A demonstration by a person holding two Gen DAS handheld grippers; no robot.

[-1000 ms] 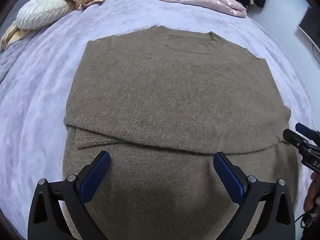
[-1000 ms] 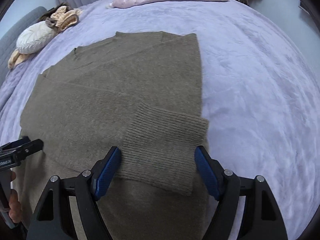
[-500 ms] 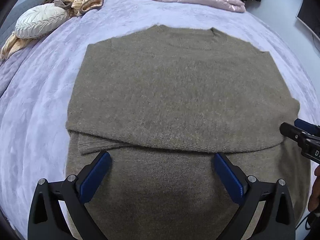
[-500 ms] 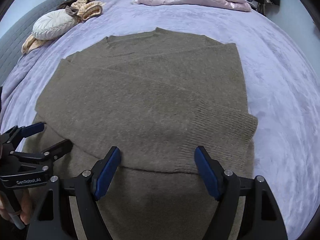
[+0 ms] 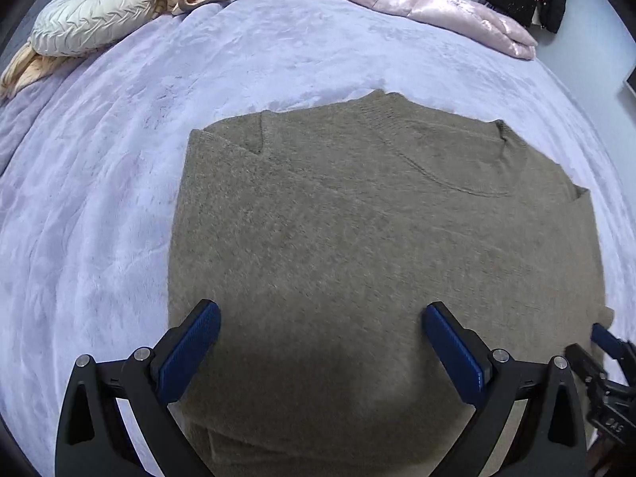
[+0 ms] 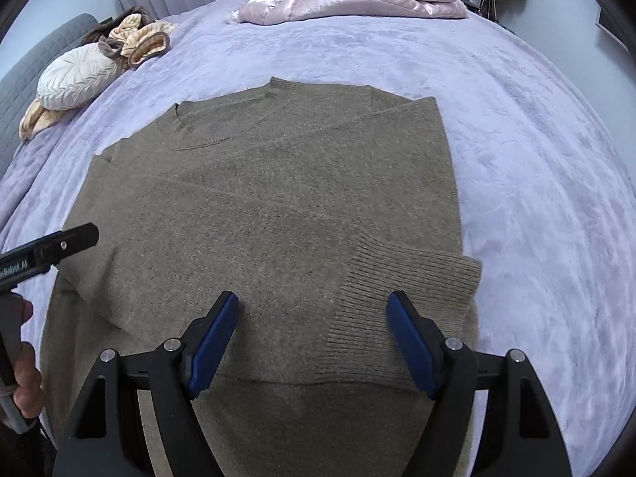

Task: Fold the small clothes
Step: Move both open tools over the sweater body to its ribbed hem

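Note:
An olive-brown knit sweater (image 5: 377,246) (image 6: 278,206) lies flat on the lilac bed, collar away from me, both sleeves folded in across the body. Its ribbed cuff (image 6: 401,290) rests on the right part of the front. My left gripper (image 5: 318,342) hovers open over the sweater's lower left part, nothing between its blue pads. Over the lower edge of the folded sleeve, my right gripper (image 6: 314,334) stands open and holds nothing. The left gripper's black tip (image 6: 67,240) shows at the sweater's left edge, with a hand below it.
A lilac plush bedspread (image 5: 119,198) (image 6: 536,198) surrounds the sweater. At the far side lies a pink shiny jacket (image 5: 433,4) (image 6: 357,0). A white round cushion (image 5: 87,20) (image 6: 75,75) and beige garments (image 6: 139,37) sit at the far left. Dark bags (image 5: 516,0) hang at the far right.
The left gripper has slid leftwards over the sweater, so the garment's left edge and bare bedspread now fill its left view. The right gripper shifted slightly leftwards. Both stayed open.

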